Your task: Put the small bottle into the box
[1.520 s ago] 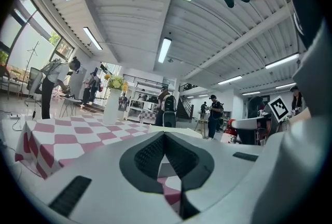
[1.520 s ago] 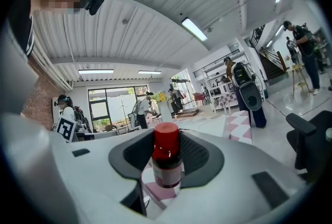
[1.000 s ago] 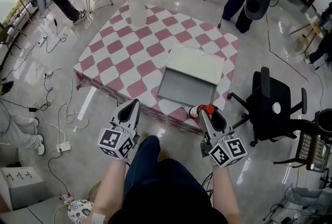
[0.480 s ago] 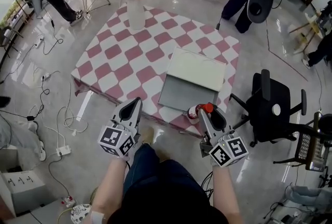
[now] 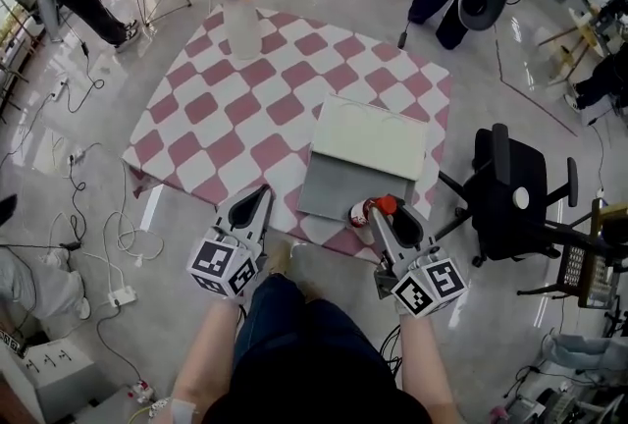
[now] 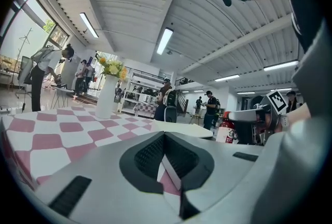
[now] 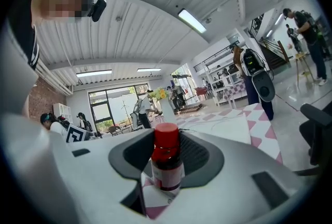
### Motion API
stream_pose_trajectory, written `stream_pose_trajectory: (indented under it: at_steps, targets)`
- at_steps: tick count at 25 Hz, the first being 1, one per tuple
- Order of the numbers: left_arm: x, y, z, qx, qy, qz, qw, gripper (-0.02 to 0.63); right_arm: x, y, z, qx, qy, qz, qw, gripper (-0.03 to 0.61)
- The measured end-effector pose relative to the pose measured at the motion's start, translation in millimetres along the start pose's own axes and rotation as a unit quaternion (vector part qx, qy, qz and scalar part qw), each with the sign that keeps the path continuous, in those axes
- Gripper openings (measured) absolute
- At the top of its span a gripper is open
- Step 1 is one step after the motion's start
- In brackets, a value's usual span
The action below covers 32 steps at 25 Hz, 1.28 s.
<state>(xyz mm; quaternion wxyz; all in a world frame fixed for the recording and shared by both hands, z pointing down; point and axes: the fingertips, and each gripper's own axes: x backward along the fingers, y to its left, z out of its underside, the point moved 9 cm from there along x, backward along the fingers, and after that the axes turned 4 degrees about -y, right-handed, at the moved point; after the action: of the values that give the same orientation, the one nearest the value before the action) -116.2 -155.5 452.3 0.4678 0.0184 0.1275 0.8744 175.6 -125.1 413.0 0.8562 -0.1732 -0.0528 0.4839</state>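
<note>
**Right gripper brings the bottle up to the table's near edge**

Right gripper (image 5: 378,213) has its jaws clamped on the small bottle (image 5: 371,209), with the pads on the body below the red cap. The bottle stands upright, which looks like the reason for gripping it low: it can go down on its base.

It hangs over the near edge of the table (image 5: 226,108), just short of the near right corner of the box (image 5: 339,186). The box lies open towards the table's right side, with its pale lid folded back on the far side. That leaves the grey inside facing up and unobstructed from this side.

Left gripper (image 5: 257,199) has its tips together with nothing between them. It hangs at the same near edge, left of the box and apart from it, probably just keeping out of the way.

A flower vase (image 5: 241,27) stands by the far corner, well apart.
</note>
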Motion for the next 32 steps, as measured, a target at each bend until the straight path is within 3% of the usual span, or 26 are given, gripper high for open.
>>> stream_pose_trajectory:
  at_steps: [21, 32]
  targets:
    - [-35.8, 35.1, 16.0, 0.014, 0.028, 0.043, 0.9986, 0.000, -60.5, 4.7, 24.4, 0.013, 0.053, 0.014, 0.998, 0.147]
    - [-50.3, 42.8, 24.9, 0.023, 0.037, 0.060, 0.9972, 0.002, -88.2, 15.9, 36.0, 0.062, 0.108, -0.010, 0.992, 0.147]
